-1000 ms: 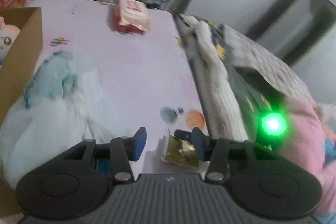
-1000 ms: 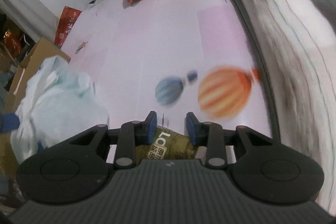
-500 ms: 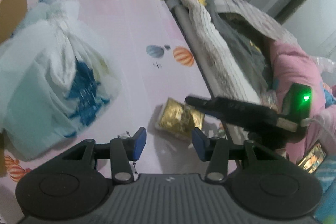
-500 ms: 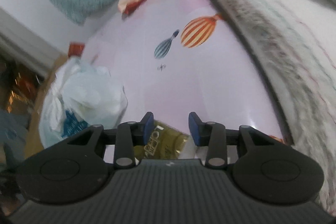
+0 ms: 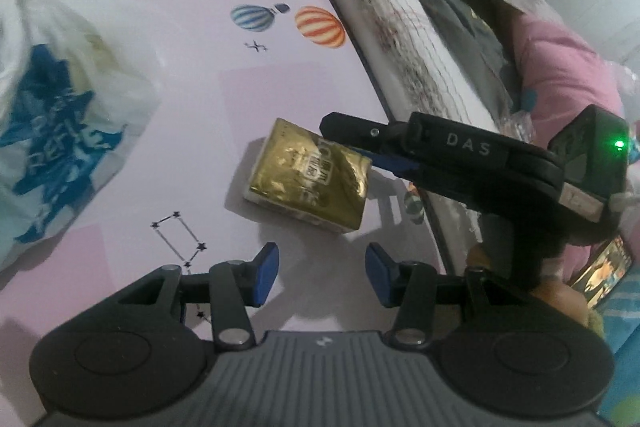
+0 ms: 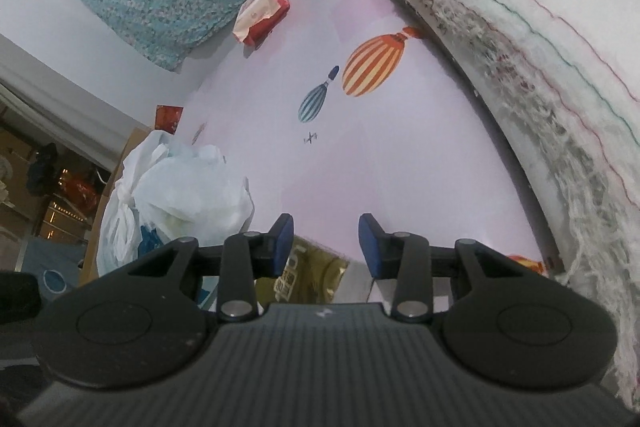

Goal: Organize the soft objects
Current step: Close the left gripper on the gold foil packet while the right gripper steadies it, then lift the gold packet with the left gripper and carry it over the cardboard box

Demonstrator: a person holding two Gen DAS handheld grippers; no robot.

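Both my left gripper (image 5: 322,267) and right gripper (image 6: 326,241) stand parted and empty; gold pack (image 5: 308,177), bag (image 5: 52,99) remain unsorted on the table (image 5: 192,7).

Both claws — left claw (image 5: 322,269), right claw (image 6: 326,241) — share matte black linkage arms, silver pivot screws, blue fingertip pads (image 5: 265,273) and ribbed grey housings, the right one's side marked "DAS" beside a green light.
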